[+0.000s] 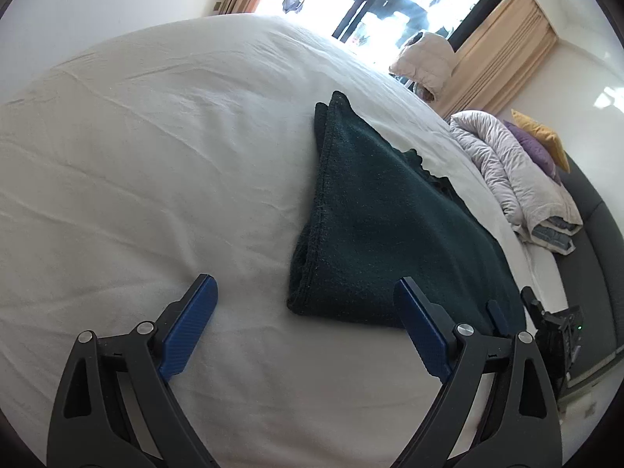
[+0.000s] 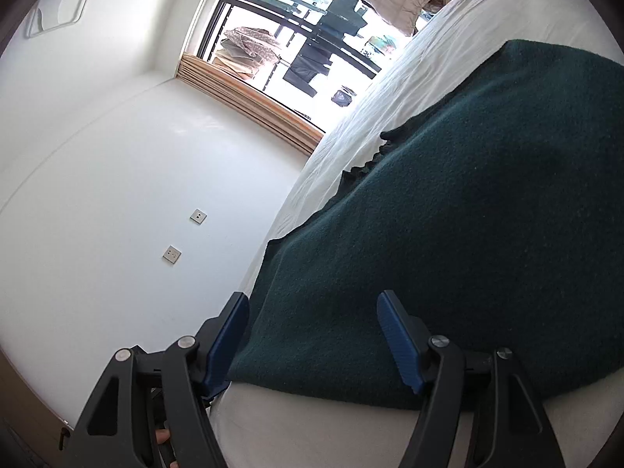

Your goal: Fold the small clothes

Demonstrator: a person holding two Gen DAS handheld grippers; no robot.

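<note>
A dark green fleece garment [image 1: 374,226] lies folded on the white bed sheet [image 1: 156,163]. Its thick folded edge faces left in the left wrist view. My left gripper [image 1: 306,292] is open and empty just above the sheet, at the garment's near left corner. My right gripper [image 2: 312,308] is open over the near edge of the same garment [image 2: 468,234], one finger on each side of its left corner, gripping nothing. The right gripper also shows at the garment's right side in the left wrist view [image 1: 546,319].
A rolled pale duvet [image 1: 514,179] with purple and yellow pillows [image 1: 538,144] lies at the bed's far right. A dark headboard [image 1: 592,241] runs behind it. A window with beige curtains [image 1: 503,46] is beyond the bed. A white wall [image 2: 117,195] with sockets stands beside the bed.
</note>
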